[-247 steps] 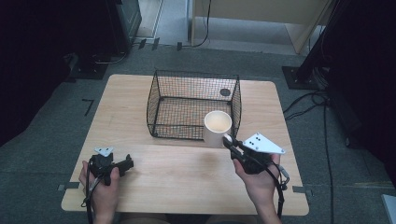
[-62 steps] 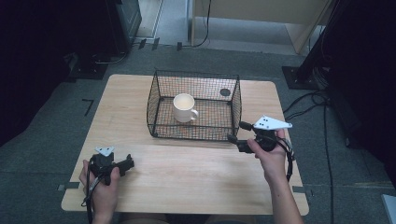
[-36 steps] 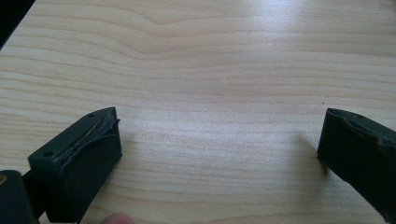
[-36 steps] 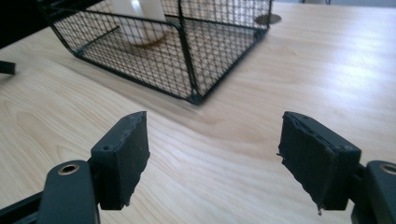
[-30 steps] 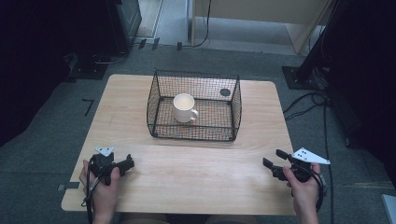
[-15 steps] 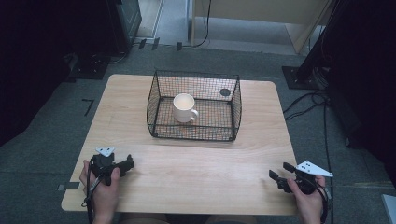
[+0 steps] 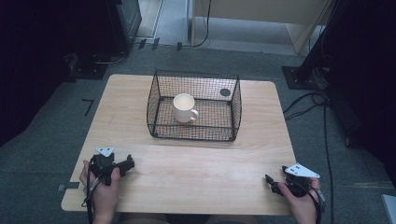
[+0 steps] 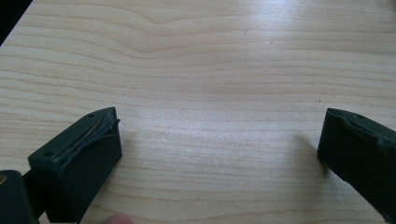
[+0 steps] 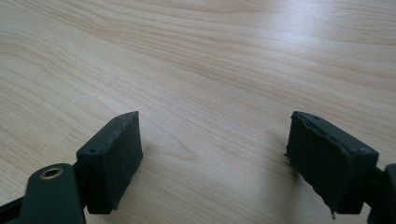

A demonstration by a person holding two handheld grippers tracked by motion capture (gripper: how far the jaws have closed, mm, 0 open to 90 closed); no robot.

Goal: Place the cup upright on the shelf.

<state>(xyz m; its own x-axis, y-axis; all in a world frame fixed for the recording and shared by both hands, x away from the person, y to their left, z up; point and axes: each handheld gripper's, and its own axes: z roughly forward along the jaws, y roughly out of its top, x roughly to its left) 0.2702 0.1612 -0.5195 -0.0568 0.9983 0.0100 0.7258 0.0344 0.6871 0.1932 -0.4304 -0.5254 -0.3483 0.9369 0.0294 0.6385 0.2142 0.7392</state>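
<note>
A white mug stands upright inside a black wire basket at the middle back of the wooden table. My left gripper rests low at the front left, held by a hand; its jaws stand wide apart over bare wood, with nothing between them. My right gripper sits at the front right corner, also open and empty, far from the basket.
A small dark round mark shows at the basket's back right. Cables trail on the grey floor to the right. Dark equipment stands sit beyond the table's back corners.
The right gripper has drawn back from the basket to the table's front right corner, empty, and settled lower. The mug stays in the basket. The left gripper has not moved.
</note>
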